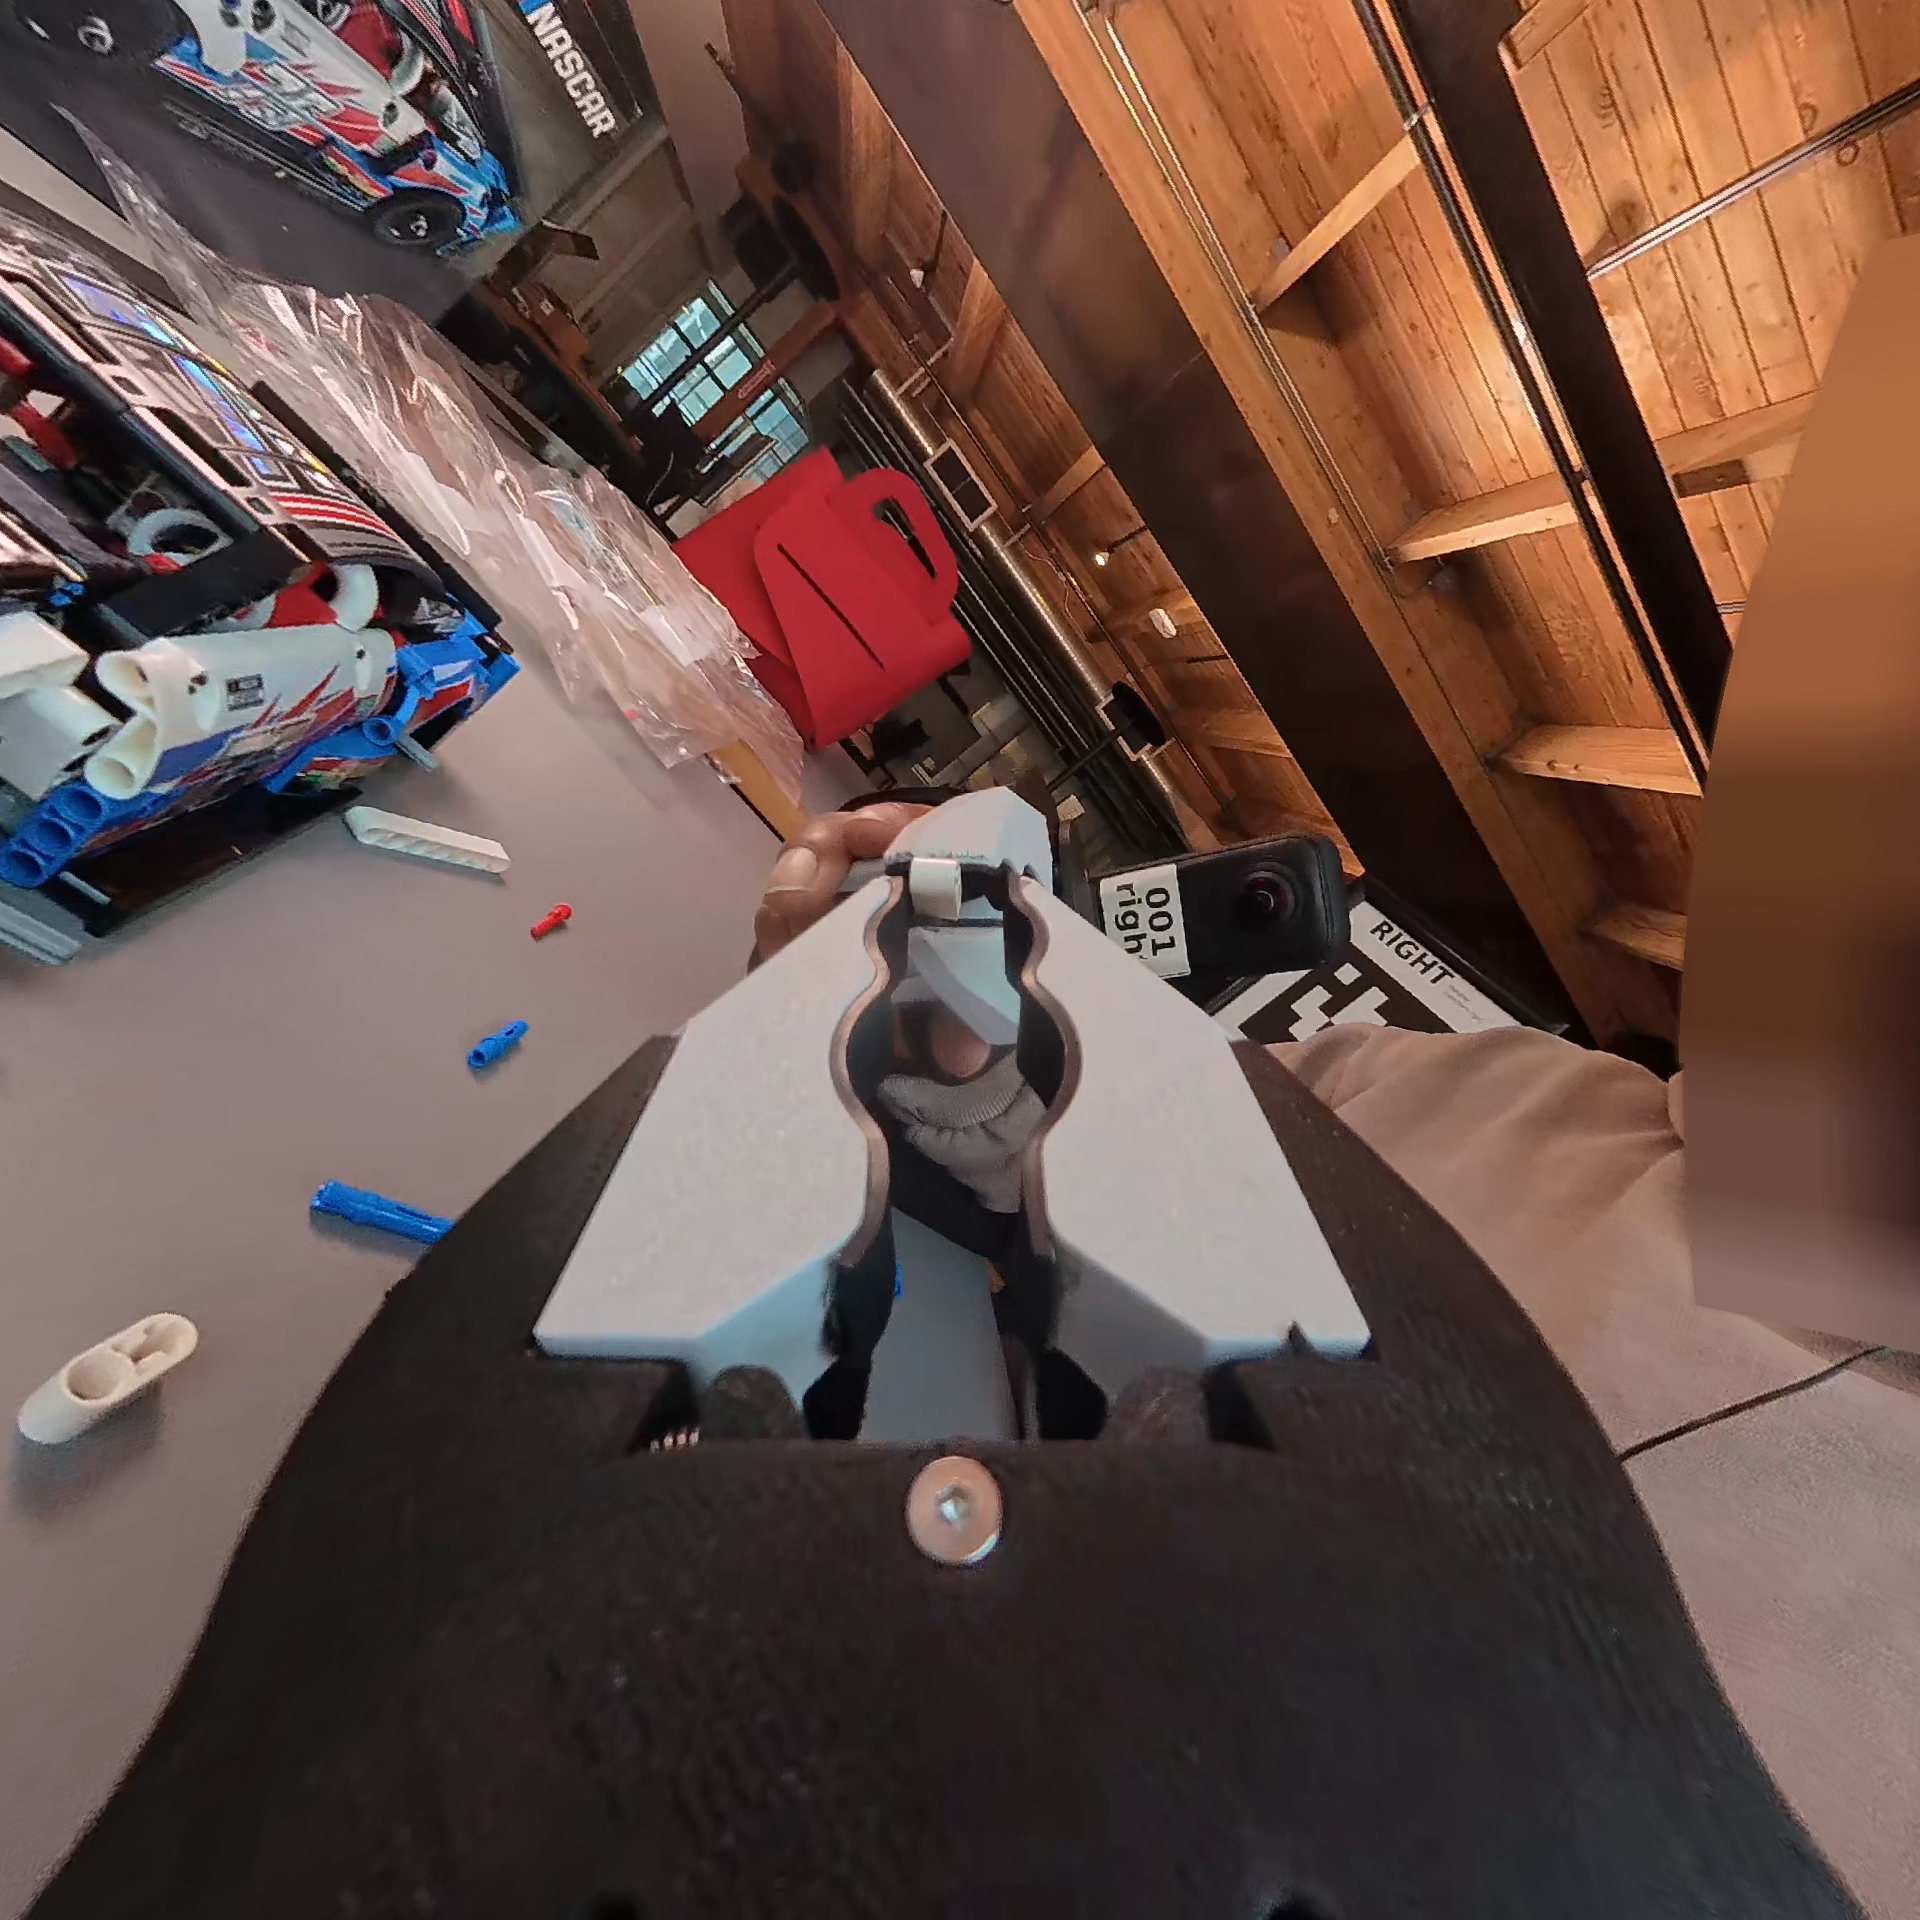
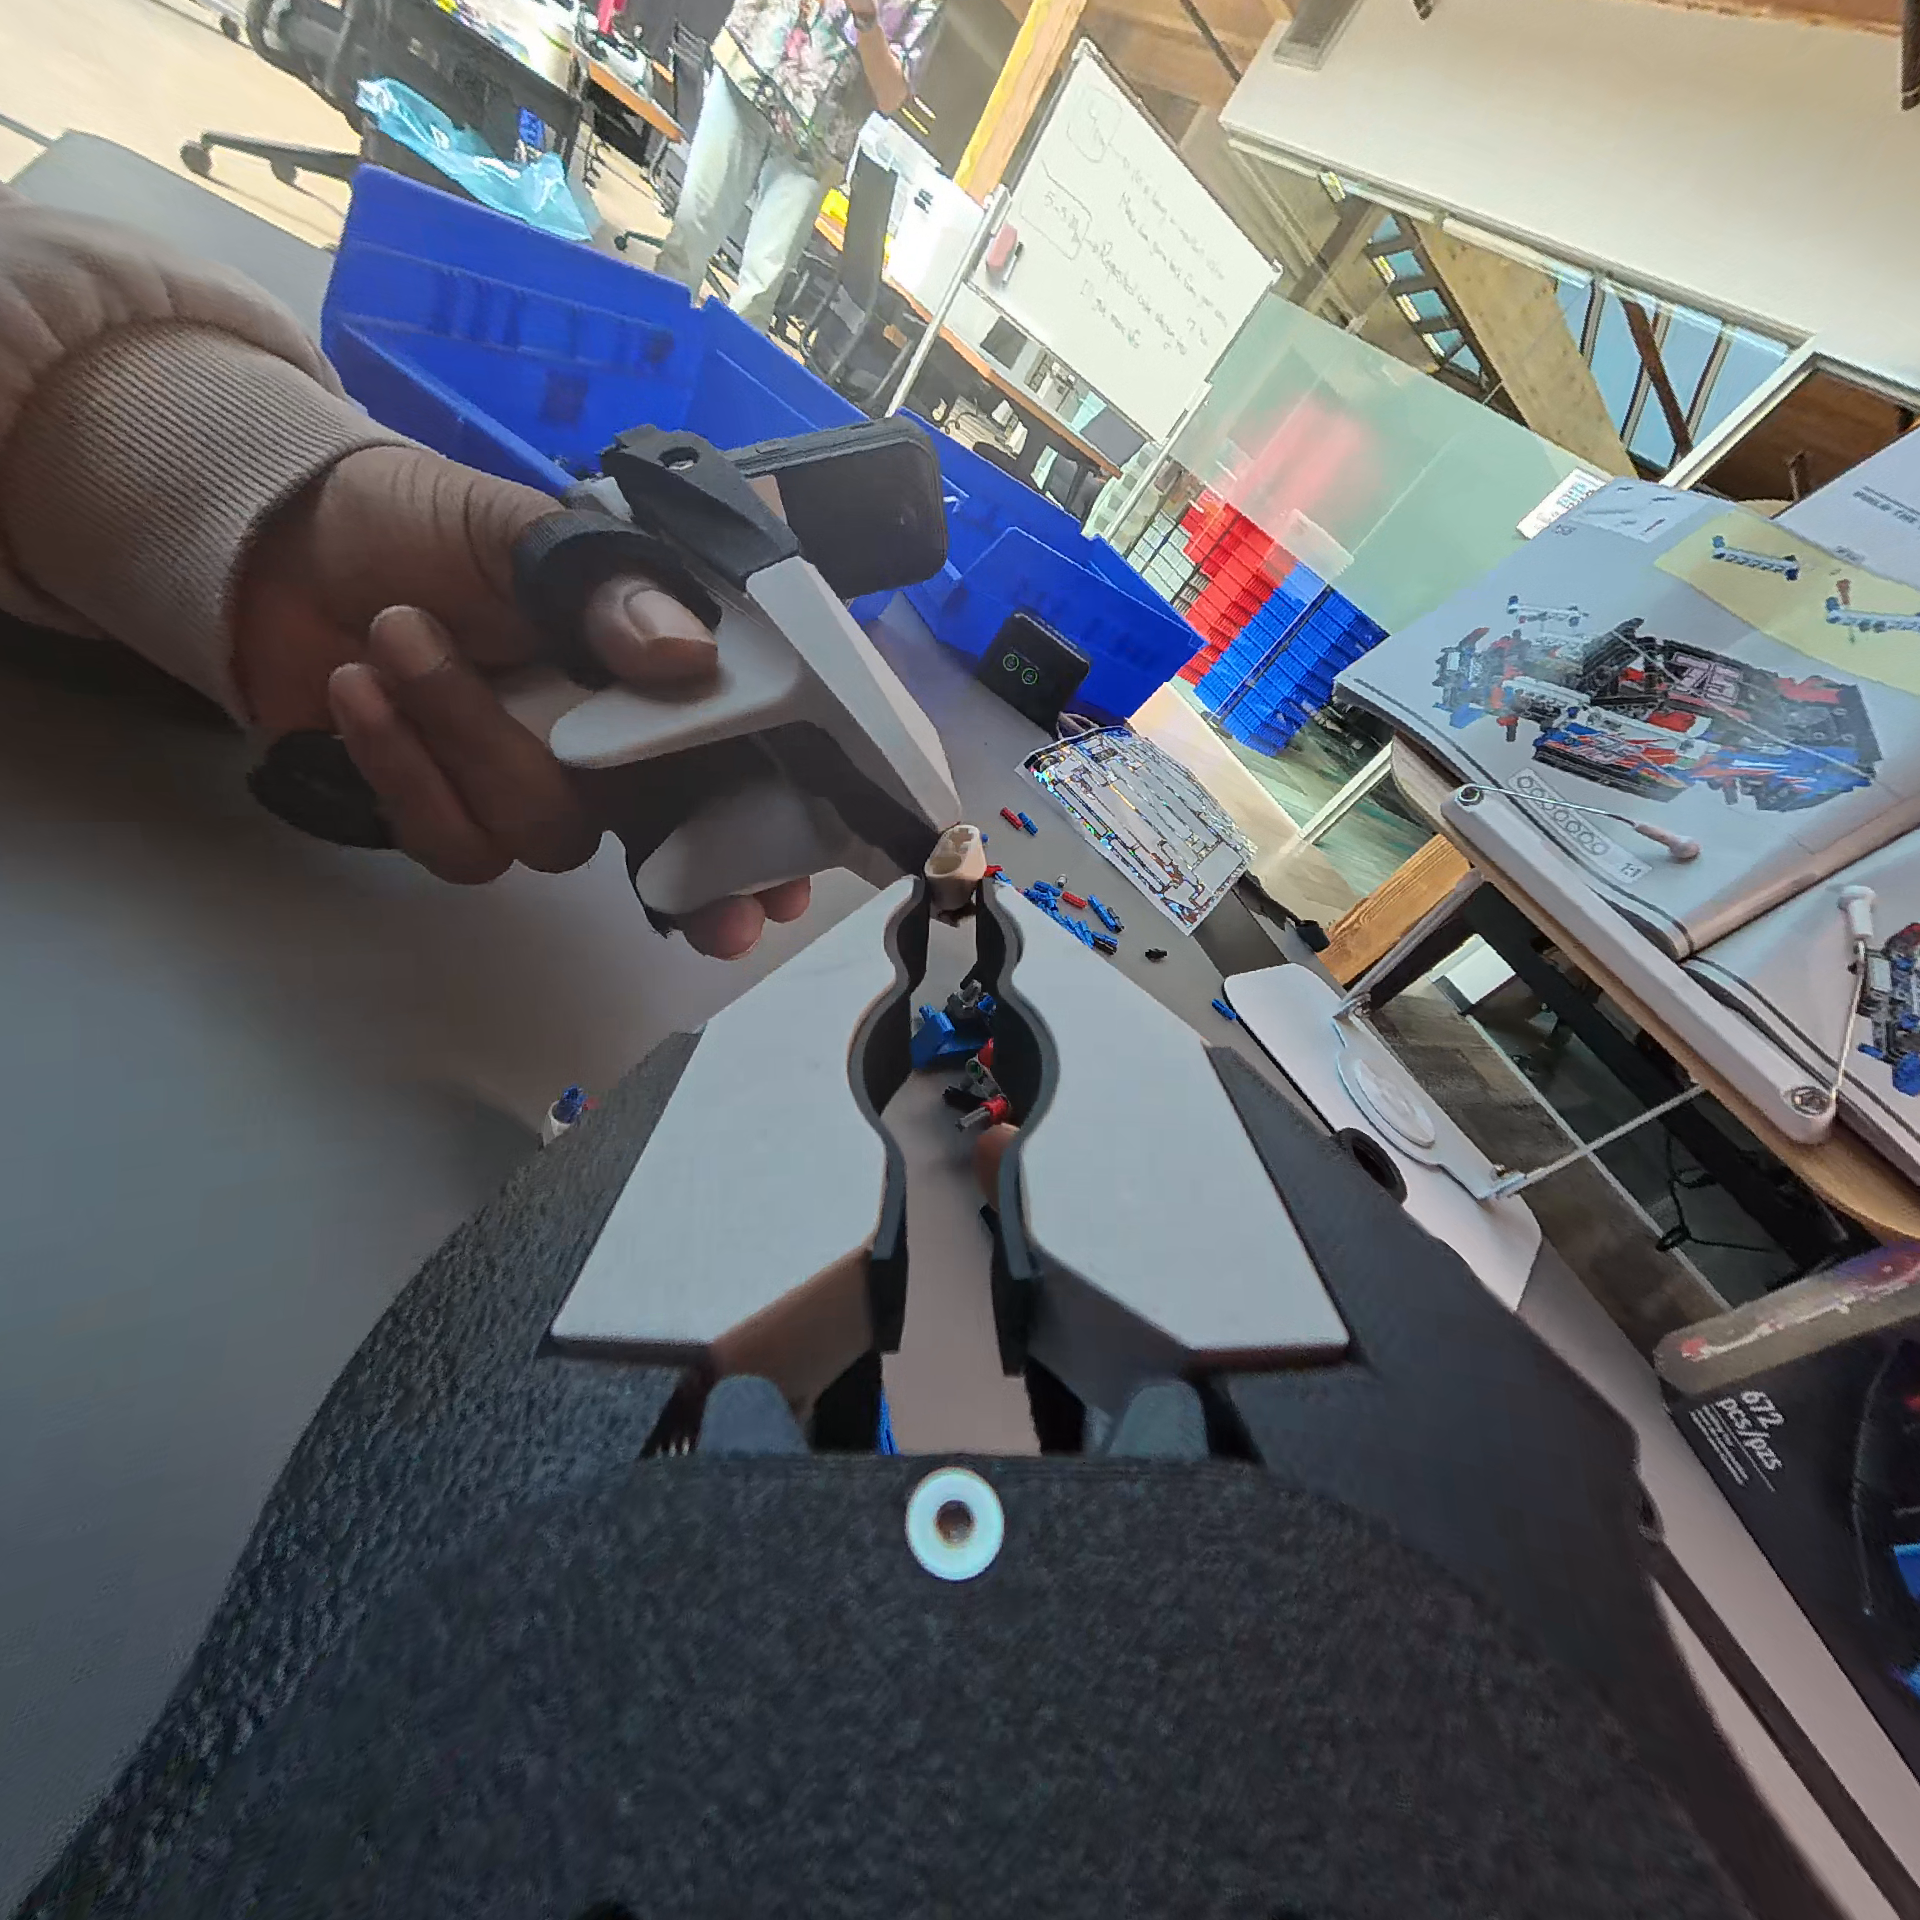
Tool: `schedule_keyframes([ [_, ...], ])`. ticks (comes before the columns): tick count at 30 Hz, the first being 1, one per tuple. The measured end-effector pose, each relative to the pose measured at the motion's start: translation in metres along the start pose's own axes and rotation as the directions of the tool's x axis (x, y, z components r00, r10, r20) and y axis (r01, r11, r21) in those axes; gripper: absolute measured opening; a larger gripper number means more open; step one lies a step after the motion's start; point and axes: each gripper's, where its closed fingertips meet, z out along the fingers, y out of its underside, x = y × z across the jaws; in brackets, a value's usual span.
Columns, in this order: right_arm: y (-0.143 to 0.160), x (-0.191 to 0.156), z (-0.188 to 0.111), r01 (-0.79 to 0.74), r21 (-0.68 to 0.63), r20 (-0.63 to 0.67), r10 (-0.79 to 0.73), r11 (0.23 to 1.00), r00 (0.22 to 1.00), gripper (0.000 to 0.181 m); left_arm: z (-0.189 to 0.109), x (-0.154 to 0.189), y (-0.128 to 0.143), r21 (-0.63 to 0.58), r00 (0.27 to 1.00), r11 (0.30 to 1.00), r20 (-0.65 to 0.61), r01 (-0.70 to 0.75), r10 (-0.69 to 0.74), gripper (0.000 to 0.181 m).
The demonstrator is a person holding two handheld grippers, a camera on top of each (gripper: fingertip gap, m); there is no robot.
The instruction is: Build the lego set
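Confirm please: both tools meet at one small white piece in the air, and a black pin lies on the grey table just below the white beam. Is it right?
Not quite. In the left wrist view the pin below the white beam is red, not black. The rest holds: the left tool and the right tool meet at one small white piece above the grey table.

Both views carry strong wide-angle distortion: you see straight beams on the wooden ceiling (image 1: 1351,416) and the whiteboard (image 2: 1122,249) lean and bow toward the edges. In the left wrist view, warm light tints the wood while the grey tabletop (image 1: 260,1039) stays evenly lit, with soft, short shadows under the loose pieces. In the right wrist view, daylight from the windows (image 2: 1662,332) washes out the glass partition (image 2: 1351,468). The tabletop nearest you, at lower left, is blurred and dim; the tongs' black mount is sharp and grainy.
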Motion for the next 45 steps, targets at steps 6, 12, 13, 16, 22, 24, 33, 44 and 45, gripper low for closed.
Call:
schedule_keyframes([
  [6,-0.001,0.003,-0.009,0.002,0.014,0.029,-0.002,1.0,1.0,0.006,-0.007,-0.008,-0.002,-0.021,0.999,1.0,0.051,0.008,-0.007,0.017],
  [12,-0.009,-0.016,-0.017,-0.35,0.043,0.299,0.322,0.936,0.898,0.006,-0.011,0.005,0.004,-0.181,0.931,0.919,0.037,-0.351,0.363,0.019],
  [13,-0.011,-0.017,-0.019,-0.411,0.045,0.34,0.373,0.911,0.864,0.006,-0.011,0.007,0.01,-0.231,0.892,0.871,0.023,-0.434,0.451,0.019],
  [16,-0.02,-0.024,-0.024,-0.529,0.042,0.441,0.46,0.847,0.771,0.006,-0.009,0.015,0.025,-0.297,0.814,0.772,-0.028,-0.561,0.581,0.016],
  [22,-0.021,-0.035,-0.028,-0.572,-0.01,0.514,0.495,0.82,0.701,0.005,-0.006,0.024,0.036,-0.305,0.769,0.717,-0.09,-0.627,0.633,0.007],
  [24,-0.019,-0.037,-0.029,-0.573,-0.03,0.527,0.5,0.819,0.687,0.005,-0.006,0.022,0.038,-0.322,0.766,0.709,-0.093,-0.627,0.636,0.006],
  [33,-0.001,-0.047,-0.027,-0.416,-0.111,0.497,0.413,0.903,0.764,0.012,-0.016,-0.003,0.051,-0.522,0.675,0.555,-0.056,-0.648,0.736,0.005],
  [44,0.012,-0.055,-0.02,-0.386,-0.206,0.495,0.436,0.899,0.752,0.005,-0.019,-0.009,0.057,-0.568,0.66,0.519,-0.057,-0.639,0.749,0.005],
  [45,0.017,-0.056,-0.02,-0.368,-0.229,0.495,0.433,0.901,0.753,0.005,-0.021,-0.013,0.058,-0.583,0.67,0.523,-0.048,-0.621,0.741,0.008],
])
